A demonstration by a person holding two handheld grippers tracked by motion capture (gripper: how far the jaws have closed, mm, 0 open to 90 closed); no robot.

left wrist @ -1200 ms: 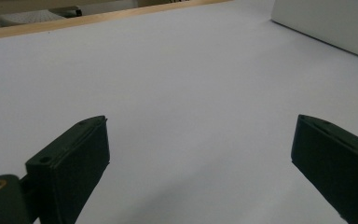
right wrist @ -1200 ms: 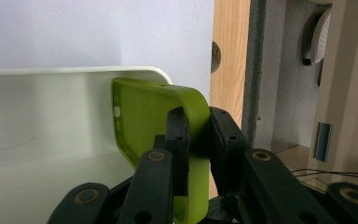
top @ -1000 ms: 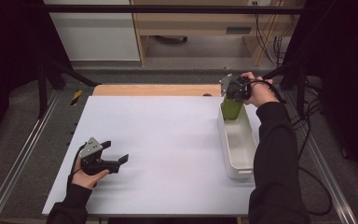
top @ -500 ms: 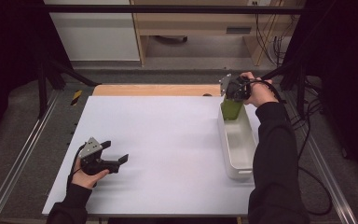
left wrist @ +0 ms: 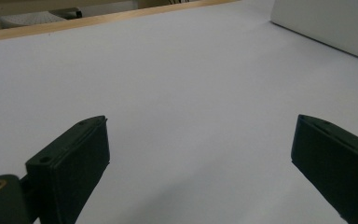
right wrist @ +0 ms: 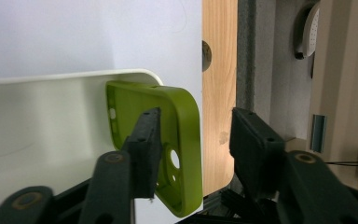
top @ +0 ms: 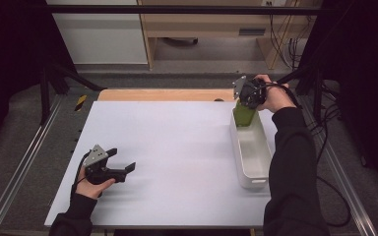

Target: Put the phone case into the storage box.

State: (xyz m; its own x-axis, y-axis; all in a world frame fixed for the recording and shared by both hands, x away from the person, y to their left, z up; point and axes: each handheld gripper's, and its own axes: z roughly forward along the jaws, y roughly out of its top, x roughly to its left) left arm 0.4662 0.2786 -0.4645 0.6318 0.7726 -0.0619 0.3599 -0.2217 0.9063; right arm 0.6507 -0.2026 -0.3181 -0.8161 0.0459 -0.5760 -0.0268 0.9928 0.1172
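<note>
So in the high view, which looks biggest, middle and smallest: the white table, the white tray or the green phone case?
1. White table, by far the largest.
2. White tray, long and narrow.
3. Green phone case, smallest, though the right gripper hides part of it.

A lab recording bay: black curtains point(top: 10, 73), metal frame rails point(top: 19, 167), white table point(top: 177, 147), trailing cables point(top: 280, 39).

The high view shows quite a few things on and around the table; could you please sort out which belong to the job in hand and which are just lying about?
In the job:
- green phone case, leaning in the tray's far end
- white tray
- right gripper, jaws just opened, case between them, unpressed

Lying about:
- left gripper, open over the white table
- yellow-black object beyond the table's left edge
</note>
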